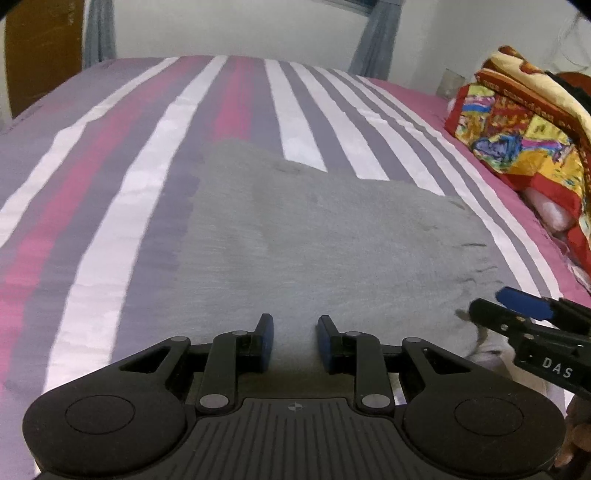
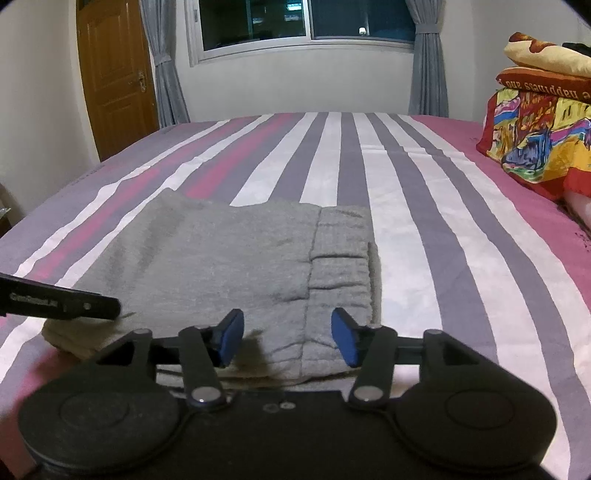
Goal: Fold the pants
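**Folded grey pants on the striped bed, both tools above the near edge**

Nearest to us are our two black two-finger grippers with blue pads. Our left gripper (image 1: 295, 341) hangs over the near part of the folded grey knit pants (image 2: 236, 254) with its jaws set narrow, a gap between the pads and nothing pinched in it; the cloth lies flat beneath them. Our right gripper (image 2: 287, 341) sits over the near right corner of the pants, by the ribbed elastic waistband (image 2: 341, 258), its jaws about half spread and closed on nothing.

We see the pants lying as a flat, roughly rectangular bundle on the near middle of the bed with the pink, white and purple striped sheet (image 2: 424, 206), waistband to the right. At the bundle's near edge a pale inner layer of fabric peeks out.

Far right, a stack of bright multicoloured patterned bedding (image 1: 517, 133) rests on the bed. Beyond the bed stand a wooden door (image 2: 114, 74) on the far left, grey curtains (image 2: 164, 62) and a dark window (image 2: 306, 22).
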Demonstrator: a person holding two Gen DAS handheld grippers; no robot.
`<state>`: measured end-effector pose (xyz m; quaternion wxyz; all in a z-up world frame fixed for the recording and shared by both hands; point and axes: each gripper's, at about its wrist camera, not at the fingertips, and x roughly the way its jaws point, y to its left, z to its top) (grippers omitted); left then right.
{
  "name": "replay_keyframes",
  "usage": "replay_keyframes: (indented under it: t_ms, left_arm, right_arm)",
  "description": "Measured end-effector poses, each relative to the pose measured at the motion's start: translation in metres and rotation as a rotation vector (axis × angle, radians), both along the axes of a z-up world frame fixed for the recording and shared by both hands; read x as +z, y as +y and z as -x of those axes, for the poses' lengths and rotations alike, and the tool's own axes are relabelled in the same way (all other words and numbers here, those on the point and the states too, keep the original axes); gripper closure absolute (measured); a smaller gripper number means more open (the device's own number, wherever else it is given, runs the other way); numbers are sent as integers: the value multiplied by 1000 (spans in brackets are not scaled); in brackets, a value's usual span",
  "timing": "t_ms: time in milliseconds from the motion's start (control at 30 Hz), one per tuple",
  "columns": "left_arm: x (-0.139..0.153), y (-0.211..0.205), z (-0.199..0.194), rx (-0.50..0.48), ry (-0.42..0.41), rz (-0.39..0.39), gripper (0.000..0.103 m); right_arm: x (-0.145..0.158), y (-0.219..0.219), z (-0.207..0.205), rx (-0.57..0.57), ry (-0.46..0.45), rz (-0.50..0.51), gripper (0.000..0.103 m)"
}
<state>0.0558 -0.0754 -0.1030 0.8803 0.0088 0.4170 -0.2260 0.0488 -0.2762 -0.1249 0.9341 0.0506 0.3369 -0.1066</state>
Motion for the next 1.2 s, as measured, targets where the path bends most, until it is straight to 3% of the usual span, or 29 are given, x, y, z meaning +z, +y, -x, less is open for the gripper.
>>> replay_keyframes:
  t_ms: [67,133,167,200,333,433,633,667,833,967,1200]
  left_arm:
    - [6,11,0,33,-17,7,72]
    - [11,20,-2,51,-26,12,49]
    - [13,24,-4,66,-32,12,31]
    - [16,31,-5,86,-49,22,26]
    - [14,48,-20,118,-2,52,26]
    - [5,62,-31,134,65,105,26]
    - [-30,64,-53,76,229,205,30]
    - [-38,62,-55,62,249,201,39]
    - [-60,65,-67,42,325,284,40]
    - [-69,64,-76,12,362,330,40]
    - [-68,37,-83,-37,363,323,40]
  right_arm:
    - [3,-4,2,-12,-11,-21,46]
    - [6,-9,5,-25,-23,-47,40]
    - [7,-11,5,-28,-24,-56,39]
    - [8,-14,5,-29,-23,-65,39]
    - [6,-28,5,-55,-1,-131,25]
    - [1,-46,6,-74,14,-229,25]
    - [-20,-83,5,-76,54,-487,28]
    - [-23,-88,5,-81,55,-512,28]
    - [-36,-103,1,-56,65,-605,28]
    - [-44,-118,-3,-46,65,-674,22]
    - [-57,-127,-8,-48,53,-755,19]
